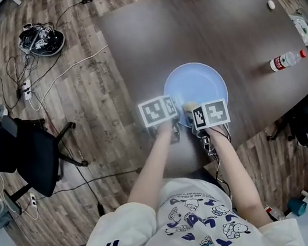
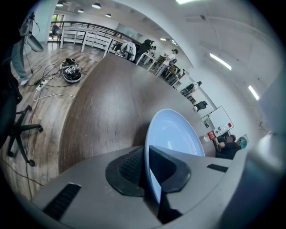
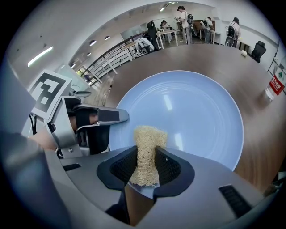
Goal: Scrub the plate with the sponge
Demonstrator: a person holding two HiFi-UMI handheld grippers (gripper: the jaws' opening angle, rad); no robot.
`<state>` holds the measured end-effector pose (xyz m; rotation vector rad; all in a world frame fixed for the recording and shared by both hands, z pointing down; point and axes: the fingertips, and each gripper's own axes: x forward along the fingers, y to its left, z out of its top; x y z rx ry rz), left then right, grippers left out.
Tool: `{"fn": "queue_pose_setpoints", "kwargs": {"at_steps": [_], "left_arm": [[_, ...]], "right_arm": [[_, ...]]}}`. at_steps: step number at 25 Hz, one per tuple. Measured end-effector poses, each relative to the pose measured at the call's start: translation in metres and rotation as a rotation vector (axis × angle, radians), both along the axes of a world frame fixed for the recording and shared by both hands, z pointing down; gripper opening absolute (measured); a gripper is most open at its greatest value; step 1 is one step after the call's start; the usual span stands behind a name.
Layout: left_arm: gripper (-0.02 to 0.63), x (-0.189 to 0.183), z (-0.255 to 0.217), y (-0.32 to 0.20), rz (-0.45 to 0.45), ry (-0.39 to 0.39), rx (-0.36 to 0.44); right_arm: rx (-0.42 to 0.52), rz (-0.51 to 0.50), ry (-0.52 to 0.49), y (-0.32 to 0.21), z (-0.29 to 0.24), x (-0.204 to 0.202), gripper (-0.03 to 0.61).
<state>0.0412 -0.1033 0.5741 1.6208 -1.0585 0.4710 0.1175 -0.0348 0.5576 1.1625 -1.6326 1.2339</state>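
A round pale blue plate (image 1: 196, 87) lies on the dark brown table (image 1: 195, 24) near its front edge. My left gripper (image 2: 146, 166) is shut on the plate's rim (image 2: 146, 134) at the near left side; in the head view that gripper (image 1: 173, 126) sits at the plate's near left edge. My right gripper (image 3: 145, 167) is shut on a tan fibrous sponge (image 3: 147, 152), whose top end rests over the near part of the plate (image 3: 192, 112). In the head view the sponge (image 1: 190, 108) shows just above the right gripper's marker cube.
A plastic bottle with a red cap (image 1: 286, 60) lies on the table to the right. A small white object (image 1: 271, 4) sits at the far right. A black office chair (image 1: 11, 150) and cables (image 1: 39, 42) are on the wooden floor to the left.
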Motion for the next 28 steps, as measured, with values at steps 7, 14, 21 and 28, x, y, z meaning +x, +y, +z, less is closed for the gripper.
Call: {"fn": "queue_pose_setpoints", "kwargs": {"at_steps": [7, 14, 21, 28], "left_arm": [[0.031, 0.002, 0.0, -0.001, 0.005, -0.003, -0.002], [0.031, 0.002, 0.001, 0.0, 0.005, -0.006, 0.0], [0.031, 0.0, -0.001, 0.001, -0.001, -0.009, -0.001], [0.031, -0.001, -0.001, 0.0, -0.001, -0.023, 0.004]], "right_arm": [[0.044, 0.04, -0.008, -0.016, -0.006, 0.004, 0.12], [0.119, 0.085, 0.009, -0.034, -0.015, 0.018, 0.12], [0.163, 0.106, 0.036, -0.044, -0.022, 0.029, 0.12], [0.159, 0.13, 0.03, -0.044, -0.013, 0.034, 0.12]]}}
